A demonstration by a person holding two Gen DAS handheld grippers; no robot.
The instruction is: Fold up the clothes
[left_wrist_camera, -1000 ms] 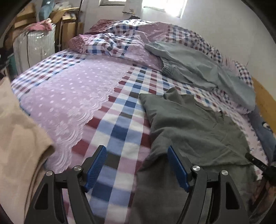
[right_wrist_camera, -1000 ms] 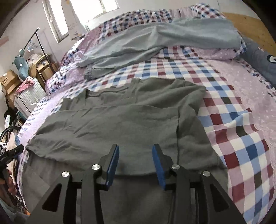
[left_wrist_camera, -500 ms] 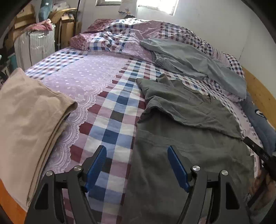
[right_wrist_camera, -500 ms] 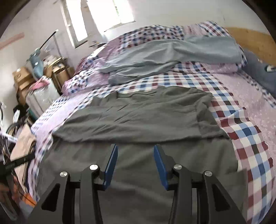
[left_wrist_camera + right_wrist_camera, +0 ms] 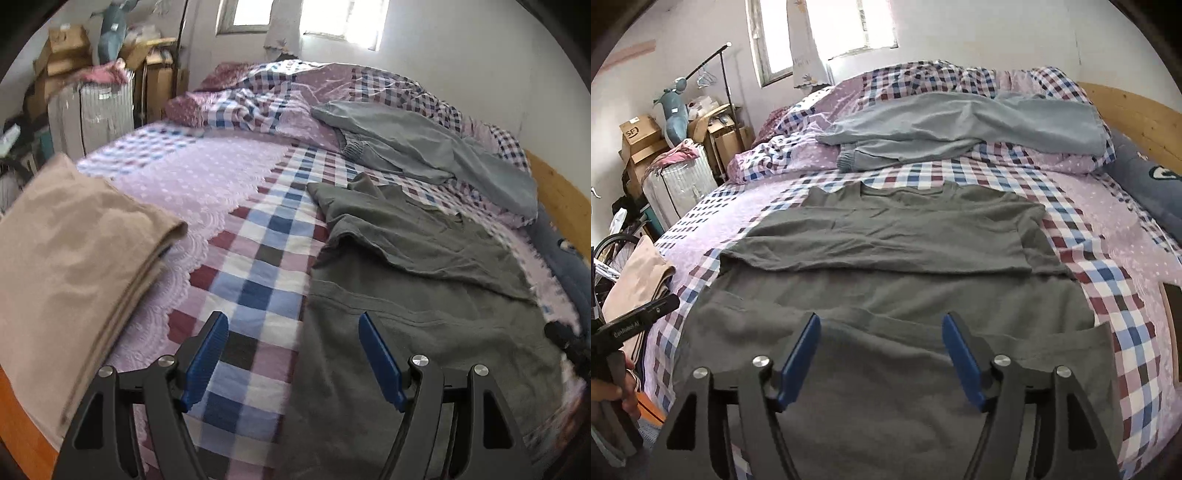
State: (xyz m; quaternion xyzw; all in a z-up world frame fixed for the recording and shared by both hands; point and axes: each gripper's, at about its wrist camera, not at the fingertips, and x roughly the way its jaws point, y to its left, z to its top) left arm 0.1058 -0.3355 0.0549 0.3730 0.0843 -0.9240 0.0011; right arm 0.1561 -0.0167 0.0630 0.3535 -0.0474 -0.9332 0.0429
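On the bed (image 5: 1115,236), a dark grey T-shirt (image 5: 886,243) lies spread near the middle of the checked cover, its far part already folded toward the near side so a double layer sits across the far half. Near half is single layer, hem end reaching the near edge.

Right gripper (image 5: 881,354) hovers over the shirt's near part; its jaws have just been opening, nothing between them, pads clear of the cloth. Left gripper (image 5: 293,356) hangs over the shirt's left edge, jaws spread wide, one finger over the checked cover, the other over the grey cloth, gripping nothing.

Progress, judged: one fold of this shirt done, at least one more fold likely needed to make it compact. A tan folded garment (image 5: 74,266) sits at the near left corner of the bed, looks finished. Light grey-blue trousers (image 5: 960,125) lie loose on the far side over the bunched quilt, not yet folded. So roughly one item done, one in hand, one left.

View differences: left wrist view shows the tan stack large and the fold's raised left edge from the side. Right wrist view shows the full fold line across the shirt, the wooden headboard at far right, a dark blue pillow (image 5: 1145,184), and at far left the other gripper's body with a hand (image 5: 613,391) on it.
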